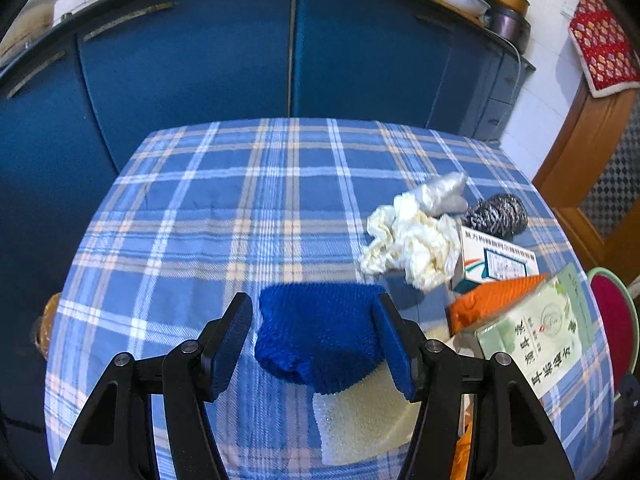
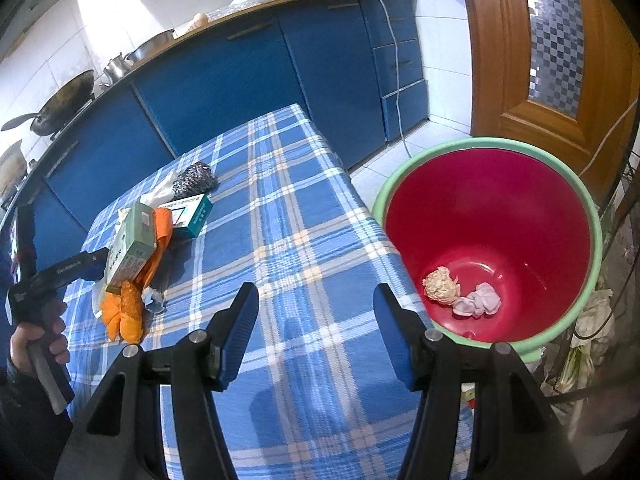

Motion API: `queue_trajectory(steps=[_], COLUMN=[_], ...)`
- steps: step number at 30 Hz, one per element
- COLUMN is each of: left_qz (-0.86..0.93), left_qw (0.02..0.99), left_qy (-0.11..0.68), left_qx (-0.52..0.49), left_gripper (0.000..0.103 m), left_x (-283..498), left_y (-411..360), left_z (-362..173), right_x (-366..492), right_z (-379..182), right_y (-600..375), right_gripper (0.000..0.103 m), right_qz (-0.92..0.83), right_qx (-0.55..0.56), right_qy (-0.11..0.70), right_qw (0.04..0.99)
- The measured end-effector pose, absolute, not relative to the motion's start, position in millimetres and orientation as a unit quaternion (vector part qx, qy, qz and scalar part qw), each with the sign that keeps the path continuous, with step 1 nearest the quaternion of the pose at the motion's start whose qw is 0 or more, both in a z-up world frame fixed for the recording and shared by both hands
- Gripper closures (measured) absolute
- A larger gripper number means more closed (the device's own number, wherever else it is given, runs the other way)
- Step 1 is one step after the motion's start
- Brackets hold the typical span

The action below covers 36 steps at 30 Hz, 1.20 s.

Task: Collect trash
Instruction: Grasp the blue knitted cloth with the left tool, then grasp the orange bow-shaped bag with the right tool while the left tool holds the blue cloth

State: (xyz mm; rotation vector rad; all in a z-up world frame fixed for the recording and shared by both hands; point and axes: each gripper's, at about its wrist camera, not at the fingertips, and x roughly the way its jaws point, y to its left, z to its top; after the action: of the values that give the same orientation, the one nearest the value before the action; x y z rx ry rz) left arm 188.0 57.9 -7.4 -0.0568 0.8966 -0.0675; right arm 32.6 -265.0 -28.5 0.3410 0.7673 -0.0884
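Note:
My left gripper (image 1: 316, 312) is open over the plaid table, its jaws on either side of a blue-topped sponge (image 1: 320, 336) with a pale foam base. Right of it lie a crumpled white tissue (image 1: 412, 240), a clear plastic wad (image 1: 440, 192), a steel scourer (image 1: 496, 212), a white-teal box (image 1: 496, 264), an orange cloth (image 1: 492, 304) and a green tea box (image 1: 540, 328). My right gripper (image 2: 316, 304) is open and empty above the table's right edge. The red bin (image 2: 492, 216) with a green rim stands on the floor and holds two crumpled wads (image 2: 460, 292).
Blue kitchen cabinets (image 1: 200, 60) stand behind the table, with pans and bowls on the counter. A wooden door (image 2: 552, 52) is behind the bin. A white cable (image 2: 396, 80) hangs down the cabinet front. The left gripper body and hand (image 2: 36, 300) show at left.

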Motion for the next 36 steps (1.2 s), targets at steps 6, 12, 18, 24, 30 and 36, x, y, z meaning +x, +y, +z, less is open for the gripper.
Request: queue_trajectory(steps=[6,12,18,24,30,36], left_qz=[-0.057,-0.072,-0.080,-0.081,-0.078,-0.073], left_qw=[0.900,0.904,0.911,0.919,0.920,0.921], left_qy=[0.430,0.417,0.396,0.373,0.368,0.366], left_qx=[-0.052,-0.058,-0.082,-0.096,-0.108,-0.114], left_gripper=[0.066,0.082,0.083,0.083,0.083,0.083], left_x=[185,176,158,135,117,105], left_y=[63,62,70,78,88,95], left_z=[-11,-7,8,25,28,26], right_x=[38,42,46,53,59,65], right_z=[-27,-26,-21,-20,-24,-31], right_y=[-251,-237,-219,-196,-171,-146], right_gripper=[0.042,0.042,0.042,0.042,0.042,0.042], right_qz=[-0.026,-0.011,0.011,0.039,0.072,0.101], right_qx=[0.155,0.146,0.132,0.120,0.113,0.104], right_qy=[0.375,0.379,0.379,0.381,0.390,0.404], right_qw=[0.913,0.914,0.916,0.916,0.911,0.903])
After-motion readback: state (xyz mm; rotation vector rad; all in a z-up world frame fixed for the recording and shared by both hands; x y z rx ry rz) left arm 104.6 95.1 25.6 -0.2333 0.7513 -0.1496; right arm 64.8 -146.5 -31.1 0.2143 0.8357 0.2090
